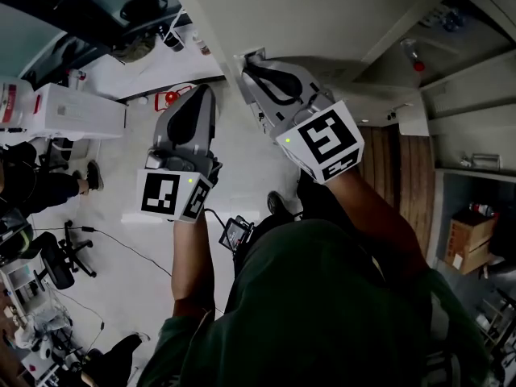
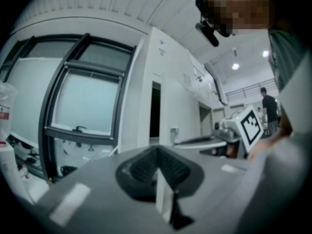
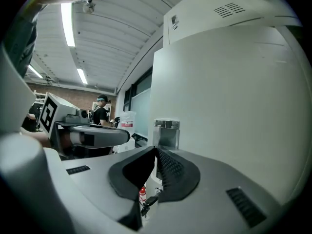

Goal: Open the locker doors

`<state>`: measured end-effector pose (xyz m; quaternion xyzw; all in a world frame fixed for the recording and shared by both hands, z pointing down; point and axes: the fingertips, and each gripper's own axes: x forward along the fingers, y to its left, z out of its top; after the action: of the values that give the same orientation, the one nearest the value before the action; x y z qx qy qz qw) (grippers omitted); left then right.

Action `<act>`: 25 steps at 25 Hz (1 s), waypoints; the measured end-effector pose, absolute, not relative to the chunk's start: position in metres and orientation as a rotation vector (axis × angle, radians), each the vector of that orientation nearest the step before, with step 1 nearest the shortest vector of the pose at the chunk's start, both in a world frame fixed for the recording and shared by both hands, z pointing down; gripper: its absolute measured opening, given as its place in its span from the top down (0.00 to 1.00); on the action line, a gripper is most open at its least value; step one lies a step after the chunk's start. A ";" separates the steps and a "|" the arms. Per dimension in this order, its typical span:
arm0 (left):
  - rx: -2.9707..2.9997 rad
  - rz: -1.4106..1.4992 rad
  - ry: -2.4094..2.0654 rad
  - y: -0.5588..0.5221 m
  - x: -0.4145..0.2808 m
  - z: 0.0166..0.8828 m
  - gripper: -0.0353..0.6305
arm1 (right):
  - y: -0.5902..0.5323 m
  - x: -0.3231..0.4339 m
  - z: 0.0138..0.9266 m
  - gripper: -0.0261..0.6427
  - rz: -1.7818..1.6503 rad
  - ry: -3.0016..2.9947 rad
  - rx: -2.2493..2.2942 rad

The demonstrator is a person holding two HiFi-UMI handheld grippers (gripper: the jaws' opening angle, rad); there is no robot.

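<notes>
With the right claw (image 3: pixel 156 150) pinched shut on the locker door's (image 3: pixel 234 91) metal handle (image 3: pixel 166 132) and the left claw (image 2: pixel 157 152) closed on nothing, the grasp looks made, so the next move is likely a steady outward pull.

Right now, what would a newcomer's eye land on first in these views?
Two grippers with black-and-white marker cubes stand side by side at the middle of the head view. The right gripper reaches the edge of the white locker door, its tongs closed on the door's metal handle. The left gripper is just to its left, tongs shut and empty.
</notes>
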<state>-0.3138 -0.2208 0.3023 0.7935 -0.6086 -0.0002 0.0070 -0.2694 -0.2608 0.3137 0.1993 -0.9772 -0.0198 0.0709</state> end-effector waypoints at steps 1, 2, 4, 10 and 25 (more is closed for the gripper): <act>2.485 0.000 -1.903 -0.218 -0.312 0.302 0.95 | -0.255 -0.266 0.314 0.94 -0.061 -2.946 0.587; 2.488 0.001 -1.902 -0.214 -0.311 0.301 0.95 | -0.250 -0.262 0.314 0.94 -0.063 -2.951 0.576; 2.494 0.001 -1.899 -0.208 -0.309 0.300 0.95 | -0.239 -0.254 0.314 0.94 -0.062 -2.961 0.553; 2.527 0.004 -1.869 -0.189 -0.297 0.296 0.95 | -0.209 -0.229 0.312 0.94 -0.051 -3.001 0.474; 2.627 0.030 -1.760 -0.155 -0.246 0.294 0.95 | -0.170 -0.150 0.311 0.94 -0.027 -3.050 0.491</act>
<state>-0.2457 -0.1546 0.2938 0.8307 -0.5565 0.0094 -0.0100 -0.1504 -0.1702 0.3115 0.1588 -0.9869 -0.0087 0.0261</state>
